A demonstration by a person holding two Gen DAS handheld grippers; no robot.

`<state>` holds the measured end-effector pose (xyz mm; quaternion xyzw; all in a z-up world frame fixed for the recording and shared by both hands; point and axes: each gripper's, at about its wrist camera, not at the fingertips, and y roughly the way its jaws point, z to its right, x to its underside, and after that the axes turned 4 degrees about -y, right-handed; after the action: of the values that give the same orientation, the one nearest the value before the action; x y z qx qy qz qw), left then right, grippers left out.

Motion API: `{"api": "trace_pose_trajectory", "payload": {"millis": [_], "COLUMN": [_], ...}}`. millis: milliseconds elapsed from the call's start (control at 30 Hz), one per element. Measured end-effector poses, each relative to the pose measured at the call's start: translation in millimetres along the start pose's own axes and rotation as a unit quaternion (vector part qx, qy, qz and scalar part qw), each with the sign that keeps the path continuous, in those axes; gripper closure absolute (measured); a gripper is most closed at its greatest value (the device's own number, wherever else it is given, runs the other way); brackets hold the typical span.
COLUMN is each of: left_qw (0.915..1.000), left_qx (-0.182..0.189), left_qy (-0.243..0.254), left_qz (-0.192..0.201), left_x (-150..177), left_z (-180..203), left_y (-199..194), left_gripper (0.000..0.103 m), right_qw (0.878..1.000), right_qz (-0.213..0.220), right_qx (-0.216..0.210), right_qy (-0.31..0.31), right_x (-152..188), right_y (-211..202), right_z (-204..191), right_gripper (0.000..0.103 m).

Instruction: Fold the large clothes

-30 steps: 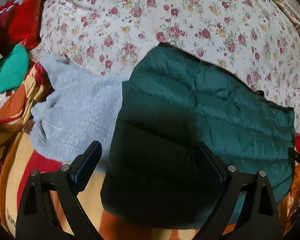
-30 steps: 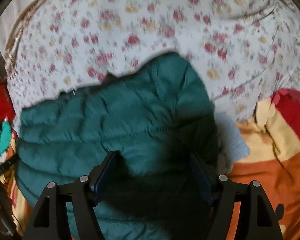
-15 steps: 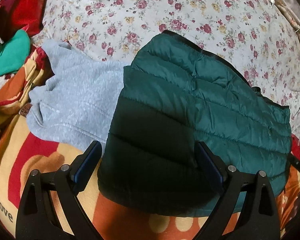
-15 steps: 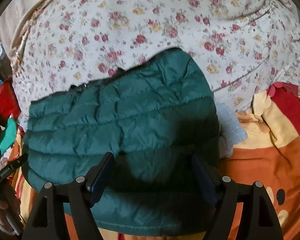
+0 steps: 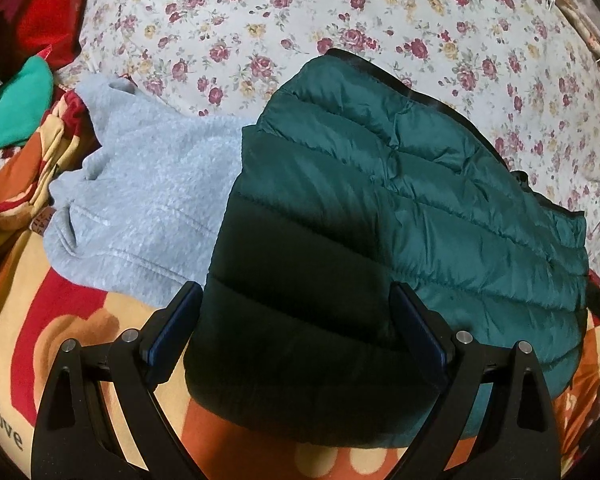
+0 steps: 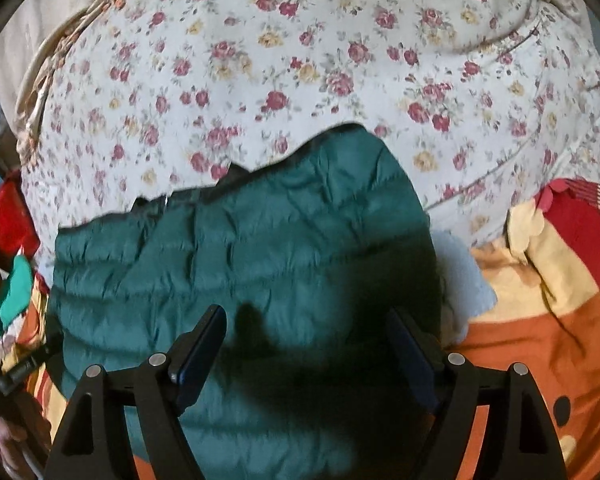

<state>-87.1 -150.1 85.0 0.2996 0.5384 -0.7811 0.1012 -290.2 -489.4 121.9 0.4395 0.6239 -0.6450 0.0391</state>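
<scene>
Green and puffy, the jacket (image 5: 440, 208) is lying folded on the bed, in the middle of both views (image 6: 260, 248). Its far edge is resting on the flowered sheet (image 5: 380, 8), and its near edge is resting on the orange, red and yellow blanket (image 5: 60, 320). Black trim is running along its far edge.

Under the jacket's side, a grey fleece top (image 5: 148, 200) is lying flat. The jacket is covering part of it. In the right wrist view only a small grey bit (image 6: 464, 280) is peeking out beside the jacket.

The left tool (image 5: 296, 320) is hanging over the near corner of the jacket. Its two fingers are standing wide apart, one on each side of the corner, and they are gripping nothing.

The right tool (image 6: 308, 344) is hanging over the other near part of the jacket. Its jaws have just been opening, and now they are spread wide. The jacket is lying below and between them, but the pads are not squeezing it. A dark shadow is falling on the jacket under each tool.

Far off to the side, a red cloth (image 5: 40, 12) and a bright green cloth (image 5: 16, 108) are sitting in a pile.
</scene>
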Motion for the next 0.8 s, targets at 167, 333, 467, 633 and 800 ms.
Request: {"api": "trace_pose_trajectory", "payload": {"millis": [167, 333, 467, 633, 800], "left_qw": [1.0000, 1.0000, 1.0000, 0.9998, 0.9996], "left_qx": [-0.002, -0.002, 0.001, 0.013, 0.022], "left_qy": [0.004, 0.005, 0.001, -0.009, -0.014], "left_qz": [-0.002, -0.002, -0.002, -0.010, -0.013], "left_x": [-4, -8, -10, -12, -13], "left_z": [2, 5, 4, 1, 0], "left_y": [6, 11, 15, 19, 21], "left_gripper": [0.008, 0.007, 0.002, 0.001, 0.001], "right_qw": [1.000, 1.000, 1.000, 1.000, 1.000], "right_qz": [0.015, -0.011, -0.003, -0.008, -0.004], "right_qx": [-0.002, 0.009, 0.007, 0.006, -0.006], "right_qy": [0.014, 0.028, 0.012, 0.005, 0.003], "right_x": [-23, -32, -26, -24, -13], "right_y": [17, 50, 57, 48, 25], "right_z": [5, 15, 12, 10, 17], "right_gripper": [0.023, 0.021, 0.015, 0.015, 0.014]}}
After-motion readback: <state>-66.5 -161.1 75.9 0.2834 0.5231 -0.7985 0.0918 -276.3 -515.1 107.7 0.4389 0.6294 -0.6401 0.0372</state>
